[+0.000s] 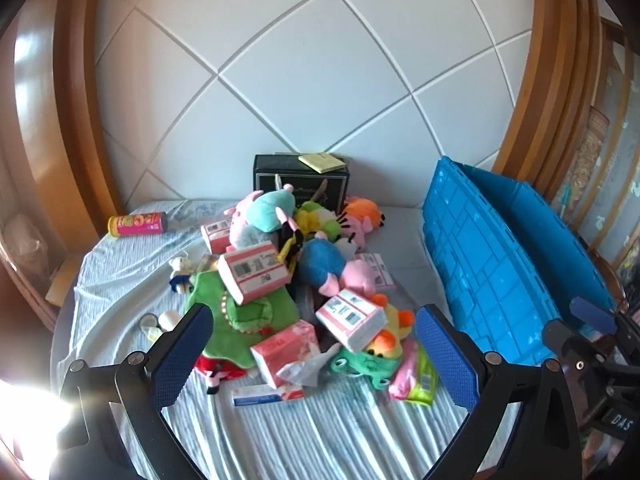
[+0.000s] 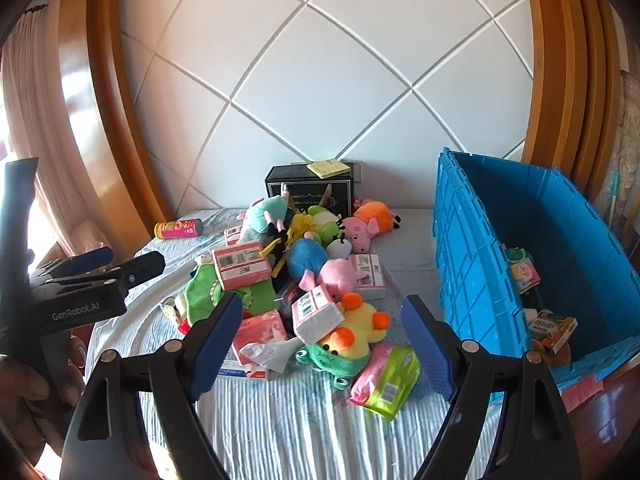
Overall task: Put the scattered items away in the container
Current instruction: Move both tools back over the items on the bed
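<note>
A pile of plush toys and pink-and-white boxes (image 1: pixel 256 272) (image 2: pixel 240 265) lies on the striped bed sheet. A yellow duck plush (image 2: pixel 356 330) with a box on it and a pink-green tissue pack (image 2: pixel 386 378) lie at the near edge. A blue crate (image 2: pixel 532 248) (image 1: pixel 492 264) stands at the right, holding a few packs (image 2: pixel 550 330). My left gripper (image 1: pixel 314 354) is open and empty, above the near pile. My right gripper (image 2: pixel 322 338) is open and empty, over the duck.
A black box (image 1: pixel 301 180) with a yellow notepad (image 2: pixel 329 168) stands against the white padded headboard. A pink can (image 1: pixel 138 224) lies at the far left. A green cloth toy (image 1: pixel 236 312) lies left of the pile. Wooden bed frame posts flank both sides.
</note>
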The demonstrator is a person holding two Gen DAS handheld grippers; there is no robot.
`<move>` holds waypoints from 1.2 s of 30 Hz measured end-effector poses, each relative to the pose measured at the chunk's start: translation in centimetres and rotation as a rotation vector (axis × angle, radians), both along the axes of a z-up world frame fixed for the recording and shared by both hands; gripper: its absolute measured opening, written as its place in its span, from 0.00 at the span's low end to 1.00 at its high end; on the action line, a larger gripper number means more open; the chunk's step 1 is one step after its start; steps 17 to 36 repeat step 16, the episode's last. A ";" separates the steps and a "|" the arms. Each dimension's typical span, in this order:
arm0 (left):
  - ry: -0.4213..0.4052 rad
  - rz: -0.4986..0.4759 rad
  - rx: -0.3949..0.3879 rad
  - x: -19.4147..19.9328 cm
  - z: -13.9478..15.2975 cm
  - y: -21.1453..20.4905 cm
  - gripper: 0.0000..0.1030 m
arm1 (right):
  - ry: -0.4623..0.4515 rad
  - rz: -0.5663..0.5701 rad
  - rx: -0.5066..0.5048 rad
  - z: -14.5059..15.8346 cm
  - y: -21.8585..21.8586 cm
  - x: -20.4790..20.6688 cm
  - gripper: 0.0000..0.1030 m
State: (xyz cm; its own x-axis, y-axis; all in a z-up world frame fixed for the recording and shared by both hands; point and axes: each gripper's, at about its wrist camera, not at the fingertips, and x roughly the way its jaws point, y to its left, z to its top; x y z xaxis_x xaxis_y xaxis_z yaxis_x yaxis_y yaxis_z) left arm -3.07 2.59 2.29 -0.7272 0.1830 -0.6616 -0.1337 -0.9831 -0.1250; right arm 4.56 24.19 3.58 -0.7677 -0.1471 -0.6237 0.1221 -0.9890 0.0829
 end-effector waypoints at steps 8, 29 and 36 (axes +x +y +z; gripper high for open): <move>0.010 0.015 -0.002 4.9 0.5 -6.7 1.00 | -0.008 0.002 0.011 -0.3 -6.4 5.6 0.79; 0.077 0.033 -0.013 9.2 1.4 -9.7 1.00 | -0.010 -0.020 0.008 -0.4 -8.5 9.4 0.79; 0.077 0.033 -0.013 9.2 1.4 -9.7 1.00 | -0.010 -0.020 0.008 -0.4 -8.5 9.4 0.79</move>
